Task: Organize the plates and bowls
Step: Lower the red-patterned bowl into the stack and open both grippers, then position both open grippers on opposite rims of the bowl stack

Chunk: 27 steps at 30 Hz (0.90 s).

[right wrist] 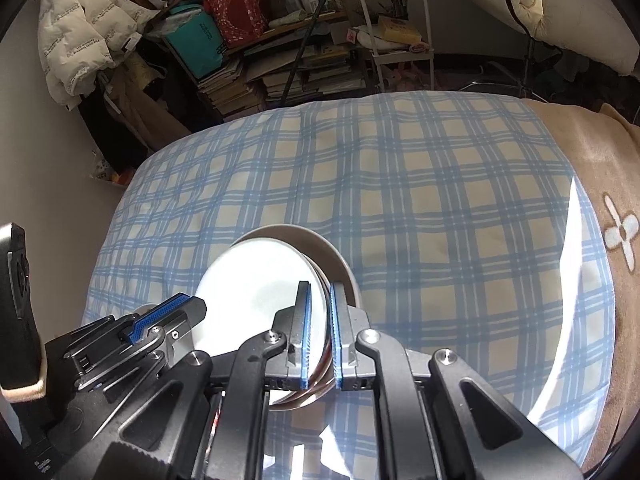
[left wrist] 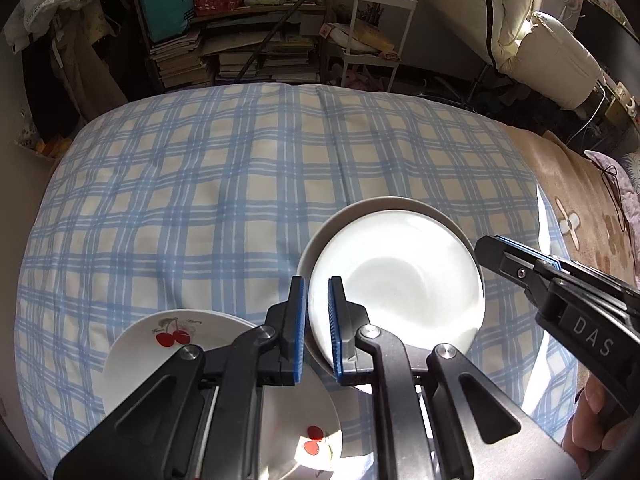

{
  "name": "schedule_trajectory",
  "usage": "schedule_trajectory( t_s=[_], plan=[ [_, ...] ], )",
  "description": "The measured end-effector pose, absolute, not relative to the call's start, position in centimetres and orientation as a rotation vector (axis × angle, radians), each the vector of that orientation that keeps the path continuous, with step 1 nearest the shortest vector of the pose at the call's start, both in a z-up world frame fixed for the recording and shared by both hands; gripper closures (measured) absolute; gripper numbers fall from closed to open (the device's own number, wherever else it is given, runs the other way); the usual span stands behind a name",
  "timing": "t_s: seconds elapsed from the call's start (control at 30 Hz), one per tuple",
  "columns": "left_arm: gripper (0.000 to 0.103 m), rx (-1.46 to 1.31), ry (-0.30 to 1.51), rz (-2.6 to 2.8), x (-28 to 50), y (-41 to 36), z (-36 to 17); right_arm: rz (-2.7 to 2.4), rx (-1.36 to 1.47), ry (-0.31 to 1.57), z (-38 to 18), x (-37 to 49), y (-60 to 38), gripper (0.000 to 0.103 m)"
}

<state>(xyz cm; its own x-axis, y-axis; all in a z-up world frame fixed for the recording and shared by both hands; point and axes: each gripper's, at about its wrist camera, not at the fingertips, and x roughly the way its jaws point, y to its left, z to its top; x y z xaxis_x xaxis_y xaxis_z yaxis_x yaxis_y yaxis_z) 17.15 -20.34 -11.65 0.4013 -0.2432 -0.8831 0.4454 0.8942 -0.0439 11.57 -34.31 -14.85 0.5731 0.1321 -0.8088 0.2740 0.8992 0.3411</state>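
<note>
A plain white plate (left wrist: 400, 276) lies tilted in a beige bowl (left wrist: 316, 236) on the blue plaid cloth (left wrist: 200, 184). My left gripper (left wrist: 317, 328) is shut on the left rims of the plate and bowl. My right gripper (right wrist: 320, 336) is shut on the right rims of the plate (right wrist: 256, 292) and the bowl (right wrist: 332, 256); it also shows in the left wrist view (left wrist: 516, 256). A white plate with red cherries (left wrist: 176, 336) lies at the lower left, partly under my left gripper.
The plaid cloth covers a soft bed with a tan blanket (right wrist: 600, 184) on the right. Behind the bed stand stacks of books (left wrist: 240, 60), a white cart (left wrist: 376, 20) and a white jacket (right wrist: 80, 28).
</note>
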Motion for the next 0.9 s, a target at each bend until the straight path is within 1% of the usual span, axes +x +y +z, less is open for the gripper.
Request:
schedule_trajectory(
  t_s=[0.03, 0.2, 0.27, 0.3, 0.33, 0.37, 0.4, 0.43, 0.47, 0.53, 0.57, 0.6, 0.63, 0.67, 0.73, 0.8, 0.9],
  plan=[
    [0.089, 0.220, 1.068, -0.437, 17.2, -20.3, -11.5, -0.091, 0.463, 0.961, -14.7, 11.5, -34.5, 0.093],
    [0.086, 0.188, 1.107, -0.434, 18.3, -19.5, -11.4, -0.129, 0.486, 0.968, -14.7, 11.1, -36.1, 0.091],
    [0.086, 0.175, 1.119, -0.422, 18.8, -19.0, -11.5, -0.146, 0.490, 0.985, -15.0, 11.1, -36.6, 0.085],
    [0.085, 0.175, 1.123, -0.415, 19.0, -18.8, -11.6, -0.153, 0.488, 0.991, -15.2, 11.0, -36.8, 0.077],
    [0.081, 0.177, 1.128, -0.406, 19.3, -18.6, -11.7, -0.159, 0.485, 0.997, -15.3, 11.0, -37.0, 0.067],
    [0.077, 0.177, 1.133, -0.399, 19.5, -18.4, -11.8, -0.162, 0.484, 1.003, -15.4, 11.1, -37.1, 0.063],
    [0.057, 0.169, 1.145, -0.392, 19.9, -18.2, -11.9, -0.163, 0.485, 1.010, -15.5, 11.1, -37.1, 0.055],
    [0.035, 0.154, 1.154, -0.387, 20.1, -17.9, -12.0, -0.166, 0.487, 1.020, -15.8, 11.1, -37.2, 0.051],
    [0.031, 0.133, 1.150, -0.381, 20.4, -17.5, -12.0, -0.174, 0.490, 1.030, -16.0, 11.1, -37.3, 0.048],
    [0.028, 0.117, 1.143, -0.356, 20.7, -17.0, -12.0, -0.188, 0.489, 1.055, -16.5, 11.3, -37.3, 0.035],
    [0.028, 0.118, 1.146, -0.351, 20.8, -16.8, -12.0, -0.197, 0.483, 1.065, -16.8, 11.3, -37.3, 0.033],
    [0.026, 0.120, 1.149, -0.348, 21.0, -16.7, -12.1, -0.206, 0.476, 1.076, -17.0, 11.4, -37.3, 0.028],
    [0.024, 0.124, 1.148, -0.344, 21.1, -16.6, -12.2, -0.214, 0.470, 1.085, -17.1, 11.4, -37.3, 0.021],
    [0.023, 0.126, 1.146, -0.335, 21.3, -16.4, -12.2, -0.227, 0.464, 1.089, -17.3, 11.4, -37.4, 0.017],
    [0.020, 0.123, 1.152, -0.325, 21.5, -16.2, -12.5, -0.247, 0.453, 1.091, -17.4, 11.4, -37.5, 0.007],
    [0.020, 0.116, 1.167, -0.331, 21.7, -16.2, -12.8, -0.256, 0.443, 1.095, -17.5, 11.5, -37.7, 0.003],
    [0.020, 0.121, 1.186, -0.338, 21.9, -16.3, -13.5, -0.251, 0.447, 1.104, -17.7, 11.5, -37.8, 0.003]
  ],
)
